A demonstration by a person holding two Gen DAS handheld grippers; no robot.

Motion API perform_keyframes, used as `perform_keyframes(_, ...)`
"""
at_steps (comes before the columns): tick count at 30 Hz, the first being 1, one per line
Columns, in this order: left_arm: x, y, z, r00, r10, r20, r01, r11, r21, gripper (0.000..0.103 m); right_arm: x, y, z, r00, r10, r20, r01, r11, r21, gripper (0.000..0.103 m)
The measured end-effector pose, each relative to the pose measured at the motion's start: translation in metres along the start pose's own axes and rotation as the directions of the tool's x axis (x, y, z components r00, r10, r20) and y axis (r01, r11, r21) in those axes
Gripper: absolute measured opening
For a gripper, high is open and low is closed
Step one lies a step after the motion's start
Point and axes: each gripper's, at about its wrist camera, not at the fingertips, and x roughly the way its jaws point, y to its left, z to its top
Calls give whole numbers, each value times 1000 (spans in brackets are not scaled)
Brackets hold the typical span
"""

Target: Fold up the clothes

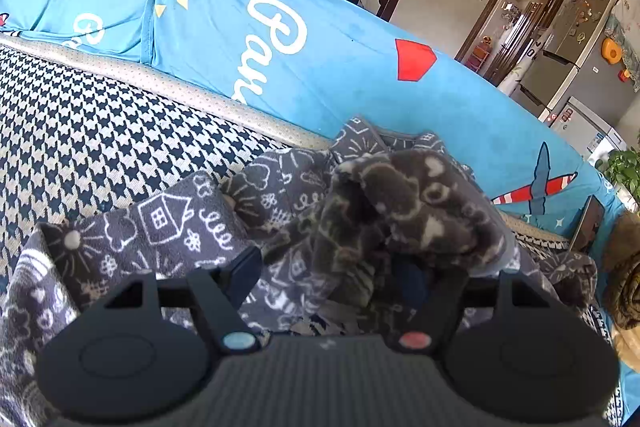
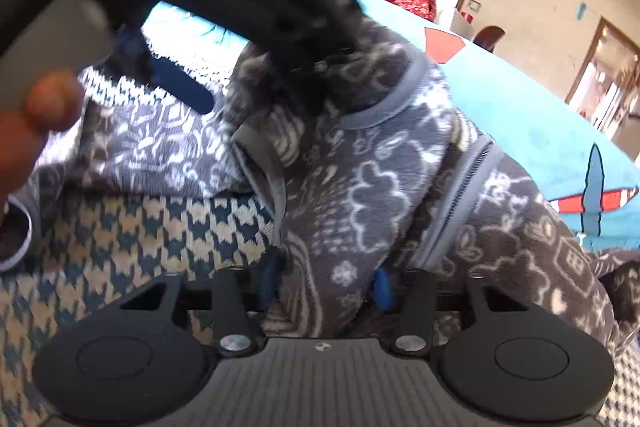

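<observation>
Well, through the left wrist camera the grey fleece garment (image 1: 192,227), printed with white houses and clouds, lies rumpled on the houndstooth sofa seat (image 1: 80,131), up against the blue cover (image 1: 320,67) draped over the backrest. The left tongs (image 1: 324,267) stand spread wide over it. One finger (image 1: 244,267) shows clear above the cloth, and a bunched flap, turned so its fuzzy inside faces up, hangs over the other side, so I cannot tell whether that fabric is caught or only draped there.

From the right wrist camera the same garment rises in a ridge, with its collar band (image 2: 384,107) and a zipper (image 2: 460,195) in plain sight. The right tongs (image 2: 326,287) are pinching a fold of fleece between their blue pads (image 2: 382,287). The other tool looms dark across the top of this view, with a person's hand (image 2: 36,115) blurred at the left edge.

To my eye a fold is in the making, with the cloth gathered rather than flat. The next move calls for a firm hold on both sides, then laying the lifted part down evenly so that the zipper edge does not twist.
</observation>
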Motion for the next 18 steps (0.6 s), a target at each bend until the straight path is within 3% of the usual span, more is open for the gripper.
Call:
perform_keyframes(2,-3,3,1,1000,1,8,-1,1000,-4,74,-5,-12,4,1000,29,2,-29,997,66,27)
perform_keyframes(4,-7,5,3,1000,0,23,1,1000,-12,79,-13,-27,9,997,74,16,-75,987,141,23)
perform_keyframes(6,-14,8,4,999,-6,46,7,1000,-17,81,-23,-41,12,993,114,39,-120,971,206,21)
perform_keyframes(13,-51,24,-1,993,-19,120,25,999,-45,89,-62,-63,24,980,124,154,-164,946,281,19)
perform_keyframes(18,-68,31,-15,994,-7,113,6,1000,14,90,-91,-79,32,964,129,230,-203,921,331,19)
